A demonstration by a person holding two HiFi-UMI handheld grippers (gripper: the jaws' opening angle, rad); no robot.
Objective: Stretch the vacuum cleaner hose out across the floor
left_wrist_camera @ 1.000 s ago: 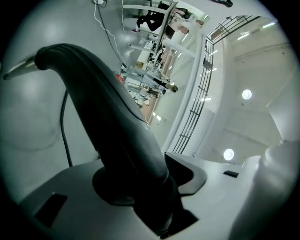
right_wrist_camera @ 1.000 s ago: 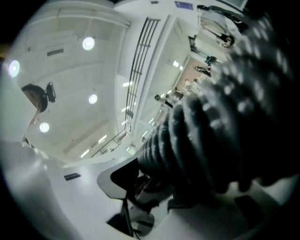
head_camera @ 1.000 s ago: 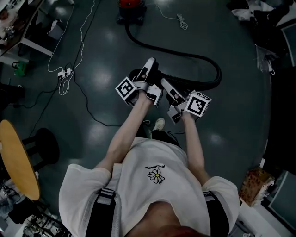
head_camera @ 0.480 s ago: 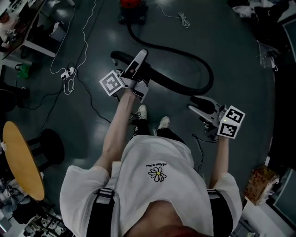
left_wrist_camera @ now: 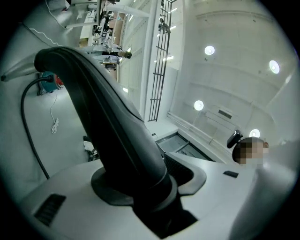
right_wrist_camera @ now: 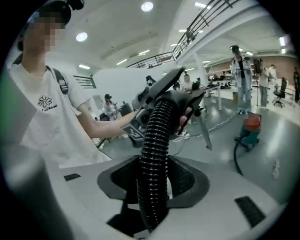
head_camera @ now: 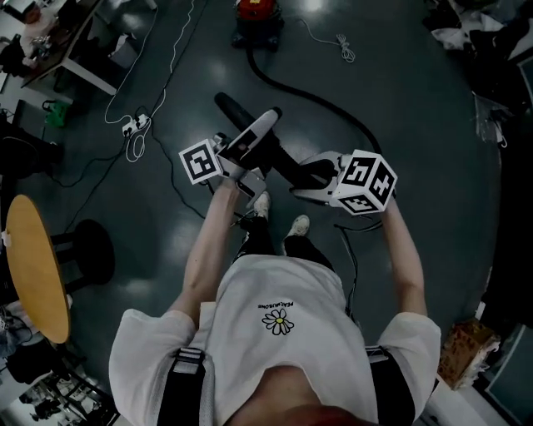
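Writing: the white T-shirt is showing a daisy print with one line of lettering above it, too small to read. The marker cubes are carrying black-and-white square patterns only, with no words.

Hose position: the hose is running from the red vacuum cleaner at the top of the head view, curving across the dark floor toward the person's right, then rising to the two grippers in front of the person.

Left gripper: it is pinching the hose's end tube, which is standing up out of the jaws and arching over.

Right gripper: it is clamping the ribbed length just beside the end tube, with the hose running straight out between the pads toward the left gripper.

Appearance: the hose is black throughout. The flexible part is showing fine, glossy ribs. The end tube is smooth, thicker and bent like a handle.
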